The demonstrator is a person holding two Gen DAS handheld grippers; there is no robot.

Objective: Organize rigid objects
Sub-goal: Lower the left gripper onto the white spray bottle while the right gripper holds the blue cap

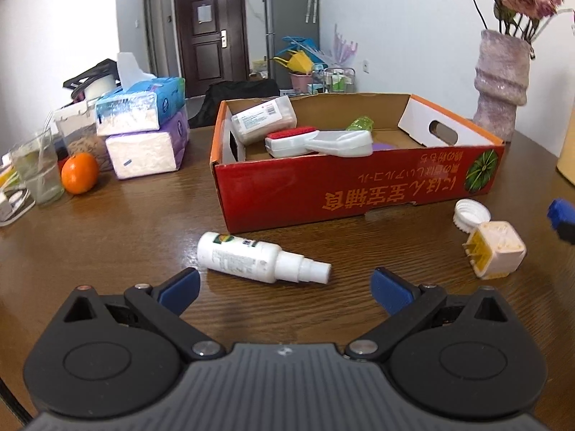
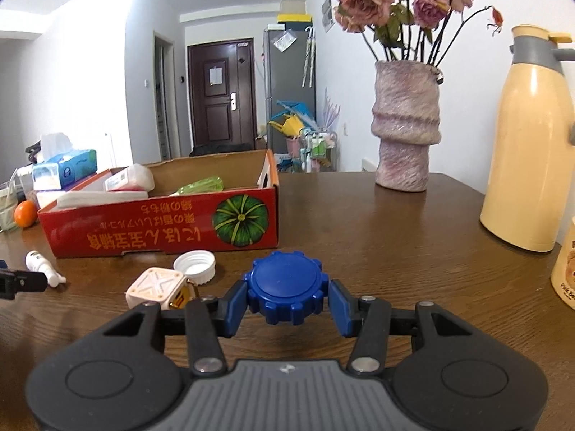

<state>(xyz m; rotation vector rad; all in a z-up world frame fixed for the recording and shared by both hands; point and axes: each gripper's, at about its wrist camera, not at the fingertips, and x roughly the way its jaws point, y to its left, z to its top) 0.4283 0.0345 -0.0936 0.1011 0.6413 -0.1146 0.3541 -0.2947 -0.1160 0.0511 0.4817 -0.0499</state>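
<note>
Glossy plastic blue cap [image 2: 286, 287] sits between matt blue pads [image 2: 231, 305]; ahead lies smooth wood-grain table [image 2: 395, 251], printed cardboard box [image 2: 161, 230], rough vase [image 2: 406, 125].

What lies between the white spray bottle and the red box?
Only bare table separates the spray bottle from the red box, as the left wrist view shows.

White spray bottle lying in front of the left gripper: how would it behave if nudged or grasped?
The spray bottle lies on its side and looks round, so it would probably roll. Its smooth plastic may slip between the fingers.
</note>
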